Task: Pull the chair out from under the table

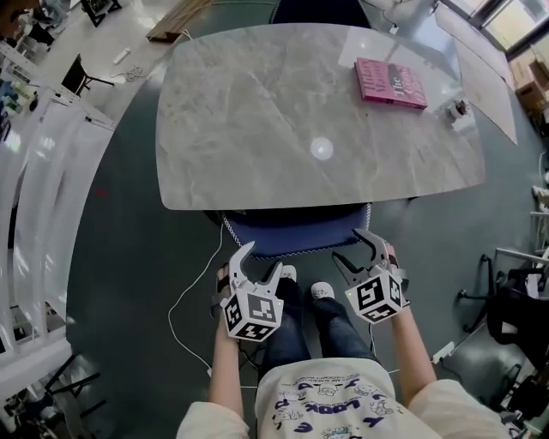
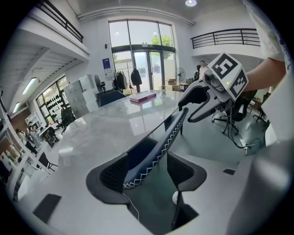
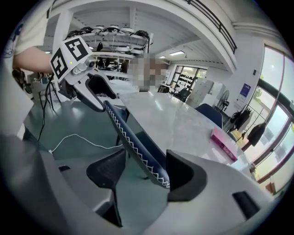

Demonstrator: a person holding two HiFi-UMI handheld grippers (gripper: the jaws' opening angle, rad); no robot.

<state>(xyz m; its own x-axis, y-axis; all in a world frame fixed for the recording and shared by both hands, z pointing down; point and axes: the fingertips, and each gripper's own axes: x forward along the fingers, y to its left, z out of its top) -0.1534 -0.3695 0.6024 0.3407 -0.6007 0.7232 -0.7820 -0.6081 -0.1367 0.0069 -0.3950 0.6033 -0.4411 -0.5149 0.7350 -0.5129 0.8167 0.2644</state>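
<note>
The blue chair's backrest [image 1: 296,233], edged with white zigzag stitching, sticks out from under the near edge of the grey marble table [image 1: 257,111]. My left gripper [image 1: 257,261] is open at the backrest's left end. In the left gripper view the top edge [image 2: 151,156] runs between the dark pads [image 2: 115,173], with a gap on the right side. My right gripper [image 1: 354,249] is open at the right end. The right gripper view has the same edge [image 3: 142,156] passing between its spread pads [image 3: 186,176]. Each gripper also appears in the other's view, the right gripper [image 2: 189,110] and the left gripper [image 3: 98,94].
A pink book [image 1: 390,82] lies on the table's far right. A second dark chair [image 1: 317,10] stands at the far side. A white cable [image 1: 184,300] trails over the dark floor to my left. A black office chair [image 1: 506,300] stands at the right. My legs and shoes [image 1: 322,291] are just behind the backrest.
</note>
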